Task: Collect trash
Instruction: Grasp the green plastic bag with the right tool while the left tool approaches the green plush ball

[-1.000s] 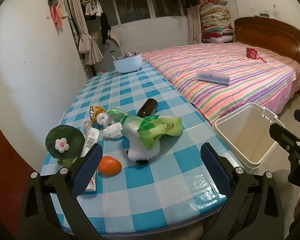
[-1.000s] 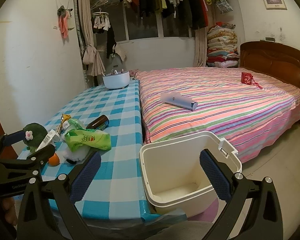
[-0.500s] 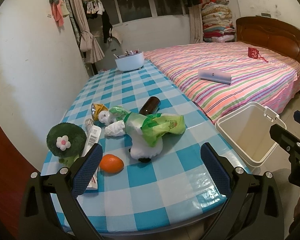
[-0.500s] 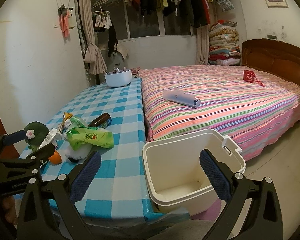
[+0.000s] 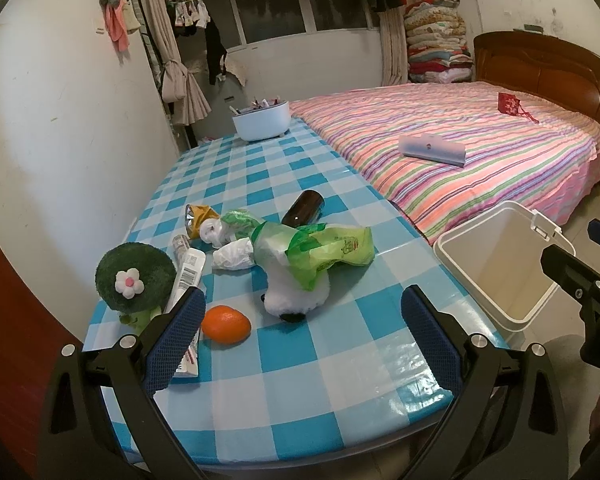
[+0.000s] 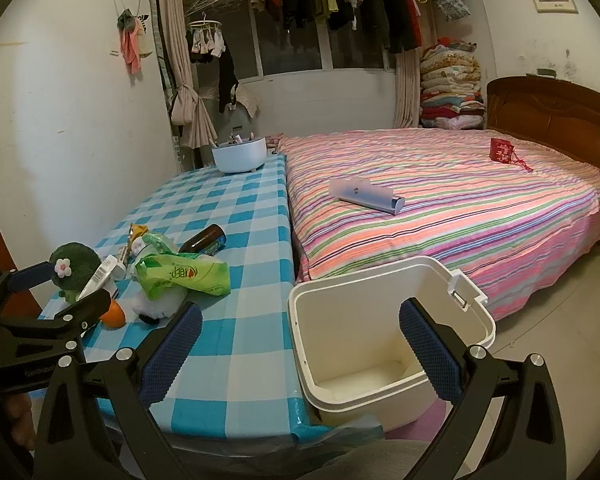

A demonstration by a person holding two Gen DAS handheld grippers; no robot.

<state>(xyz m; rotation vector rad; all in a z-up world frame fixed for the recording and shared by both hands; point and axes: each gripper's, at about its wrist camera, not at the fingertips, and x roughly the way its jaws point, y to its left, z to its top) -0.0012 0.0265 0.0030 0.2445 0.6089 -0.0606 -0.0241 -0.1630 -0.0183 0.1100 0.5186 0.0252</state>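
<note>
On the blue checked table [image 5: 300, 368] lies a heap of trash: a green plastic bag [image 5: 332, 250] [image 6: 184, 274] draped over a white plush toy [image 5: 296, 296], crumpled white wrappers [image 5: 232, 256], a gold foil wrapper [image 5: 198, 216], a brown bottle [image 5: 304, 208] [image 6: 204, 240] and a white tube [image 5: 186, 280]. An orange [image 5: 225, 324] sits nearest me. The empty white bin [image 5: 500, 272] [image 6: 380, 336] stands on the floor right of the table. My left gripper [image 5: 304, 344] hovers open over the table's near edge. My right gripper [image 6: 300, 356] is open above the bin's near left rim.
A green plush with a pink flower [image 5: 134, 284] stands at the table's left edge by the wall. A white bowl of small items [image 5: 262, 120] sits at the far end. The striped bed [image 5: 460, 148] runs along the table's right side, bearing a grey case [image 5: 432, 150] and a red pouch [image 5: 510, 104].
Both views have drawn back and risen slightly, so the table and bin sit a little farther away. Nothing on the table has moved, and both grippers stay open.
</note>
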